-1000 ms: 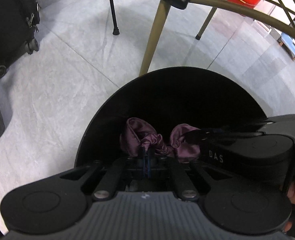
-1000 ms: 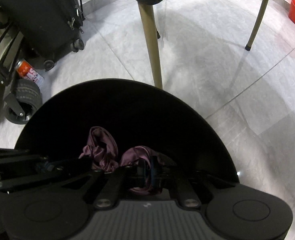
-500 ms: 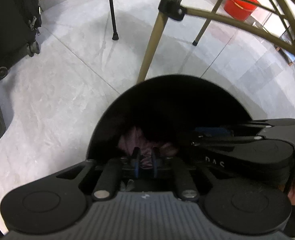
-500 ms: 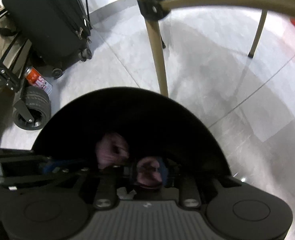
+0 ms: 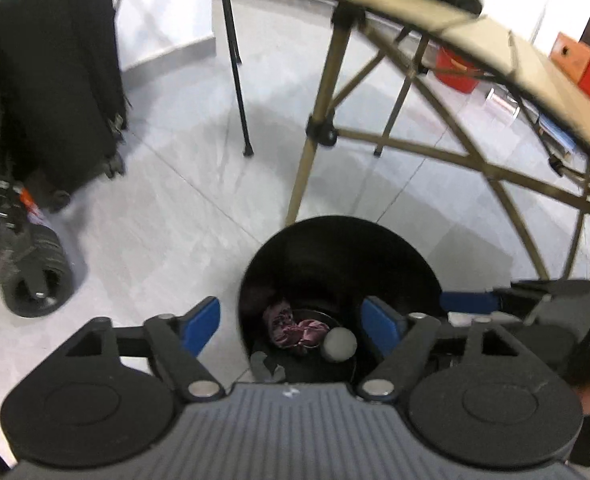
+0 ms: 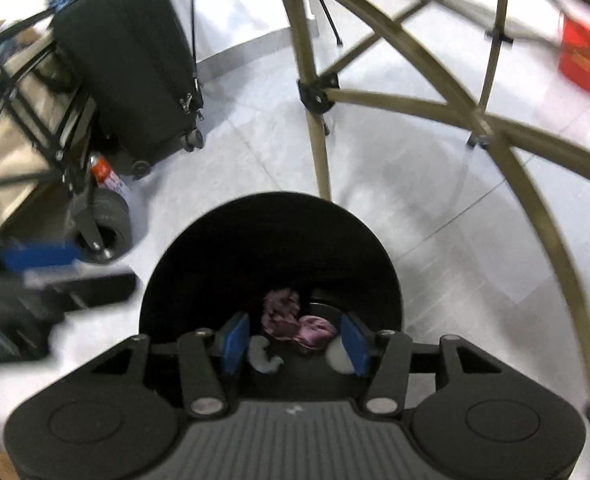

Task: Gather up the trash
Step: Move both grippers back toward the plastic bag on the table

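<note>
A black round bin [image 5: 335, 256] stands on the grey tiled floor; it also shows in the right wrist view [image 6: 271, 240]. At its bottom lie a crumpled purple cloth [image 5: 291, 328] [image 6: 295, 322], a grey ball [image 5: 339, 344] and a pale scrap [image 5: 265, 364] [image 6: 263, 356]. My left gripper [image 5: 291, 322] is open and empty above the bin's mouth. My right gripper [image 6: 293, 340] is open and empty above the bin, to the right of the left one.
A folding table with tan legs [image 5: 319, 128] [image 6: 315, 120] stands just behind the bin. A black suitcase [image 5: 55, 80] [image 6: 135, 64], a cart wheel [image 5: 35, 276] [image 6: 107, 224] and a spray can [image 6: 105, 172] are at the left. A red bucket [image 5: 455, 68] stands far right.
Both grippers opened and let go of the purple cloth, which now lies at the bottom of the bin. Both have risen well above the bin.
</note>
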